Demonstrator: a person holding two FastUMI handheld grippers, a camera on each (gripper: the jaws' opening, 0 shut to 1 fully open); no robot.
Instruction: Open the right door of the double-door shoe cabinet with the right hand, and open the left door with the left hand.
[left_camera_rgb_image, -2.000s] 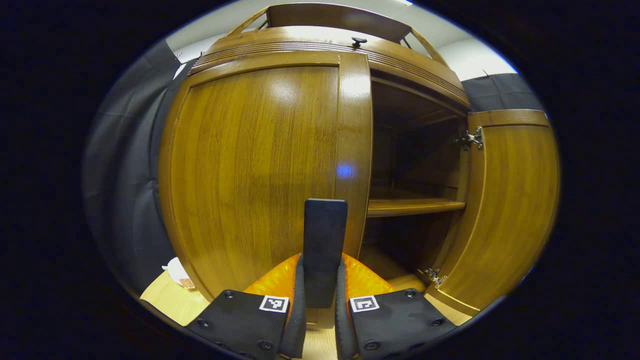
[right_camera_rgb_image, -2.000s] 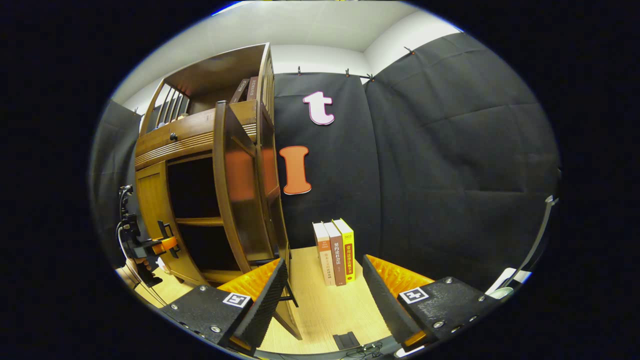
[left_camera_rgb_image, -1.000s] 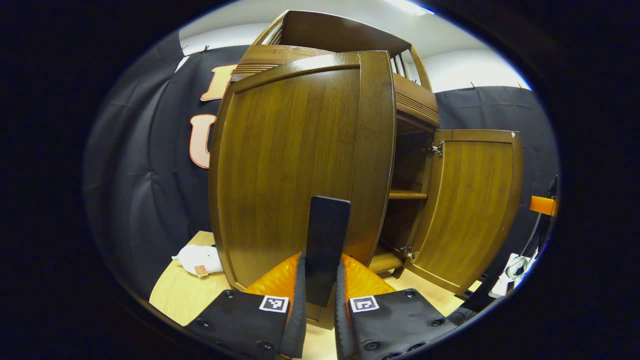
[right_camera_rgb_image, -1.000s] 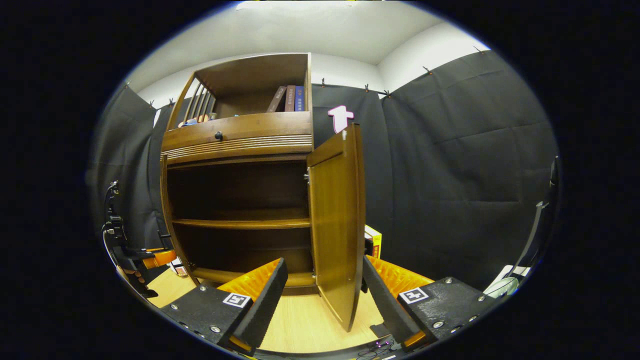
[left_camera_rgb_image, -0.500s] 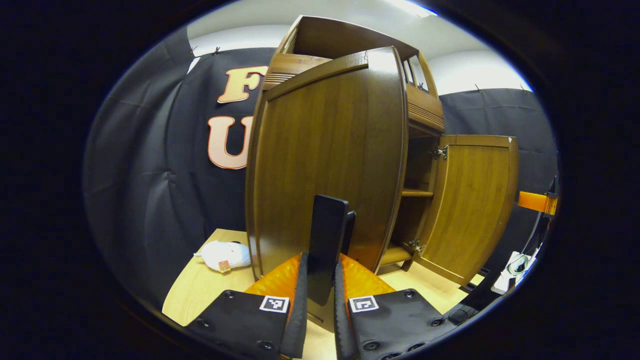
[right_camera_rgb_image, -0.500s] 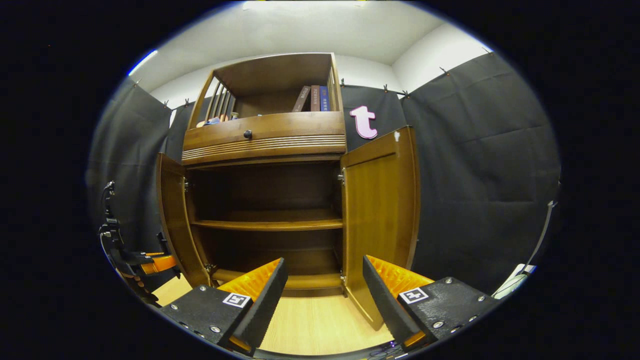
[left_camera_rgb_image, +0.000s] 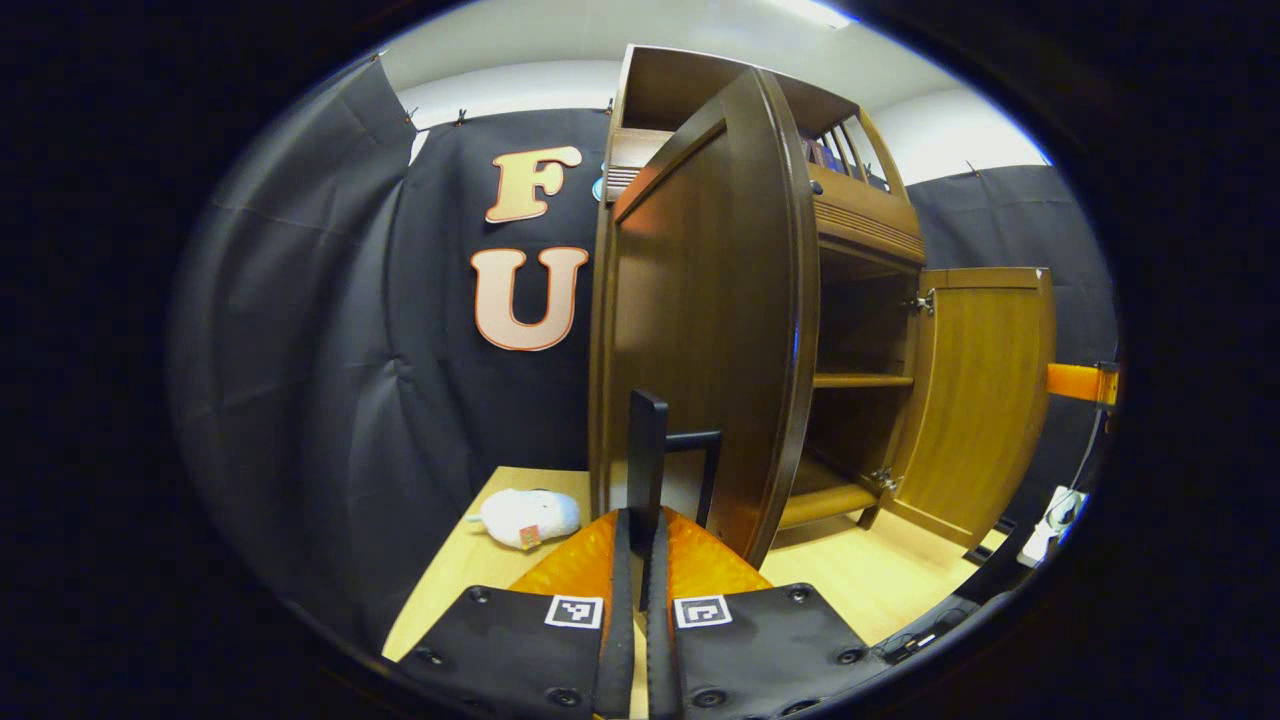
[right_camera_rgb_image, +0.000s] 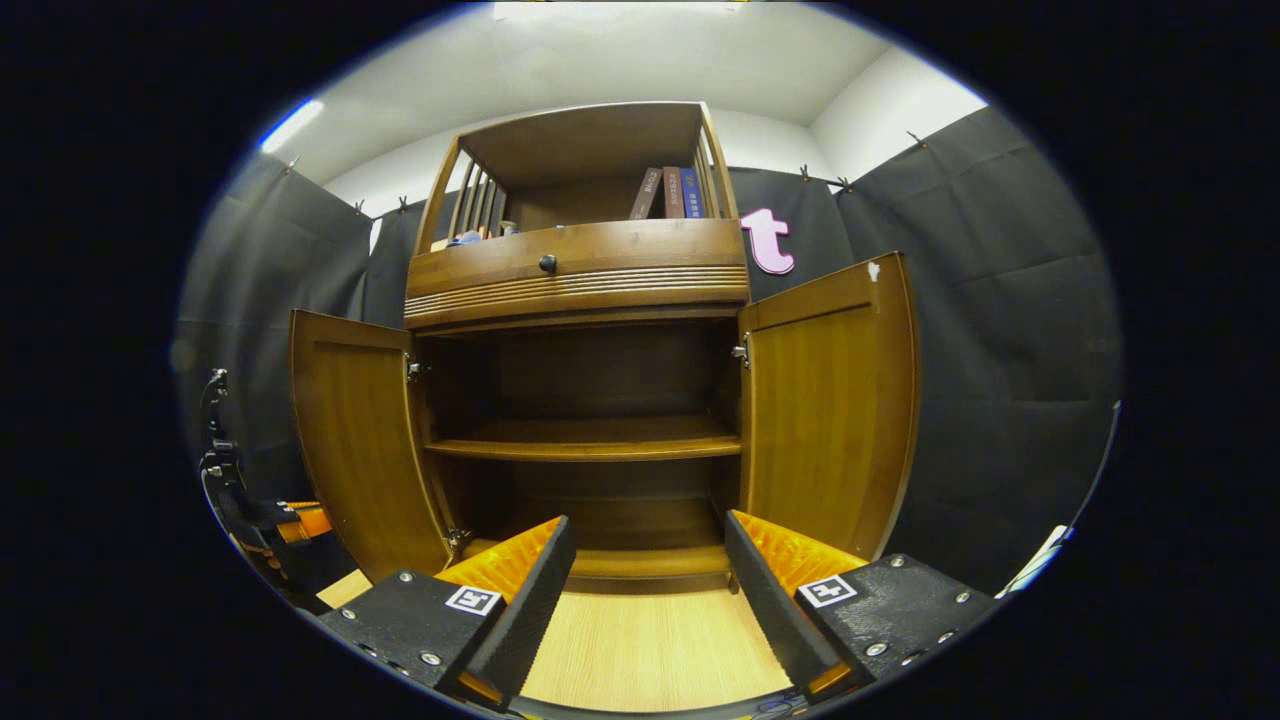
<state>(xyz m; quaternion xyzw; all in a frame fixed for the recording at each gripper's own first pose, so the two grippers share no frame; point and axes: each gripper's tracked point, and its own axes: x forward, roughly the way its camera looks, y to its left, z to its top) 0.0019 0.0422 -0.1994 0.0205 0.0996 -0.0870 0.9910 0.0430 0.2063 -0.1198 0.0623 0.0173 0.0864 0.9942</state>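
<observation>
Both doors of the shoe cabinet (right_camera_rgb_image: 578, 270) now stand open, so the task looks to be in its last step: the left door (left_camera_rgb_image: 705, 310) is swung wide, seen nearly edge-on in the left gripper view, and what remains, by my judgement, is to let go of its handle (left_camera_rgb_image: 648, 450) and draw the left hand away. The left tool (left_camera_rgb_image: 640, 520) is clenched on that dark upright handle bar, both fingers (left_camera_rgb_image: 622, 600) pressing it from either side, the tool pointing level and straight at the door's outer face. Release calls for opening the jaws without nudging the door back toward shut. In the right gripper view the right tool (right_camera_rgb_image: 645, 560) is released, its jaws spread wide and grasping nothing, held low in front of the cabinet and aimed toward 12 o'clock at the open interior, with the shelf (right_camera_rgb_image: 585, 447) across the middle. The right door (right_camera_rgb_image: 825, 400) stands open at about 2 o'clock of that tool, clear of it; the left door appears at 9 o'clock, with the other tool and the hand holding it just beyond at the far left edge. The cabinet stands on the tabletop (right_camera_rgb_image: 650, 650); a small white soft toy (left_camera_rgb_image: 525, 517) lies at 10 o'clock of the left tool.
</observation>
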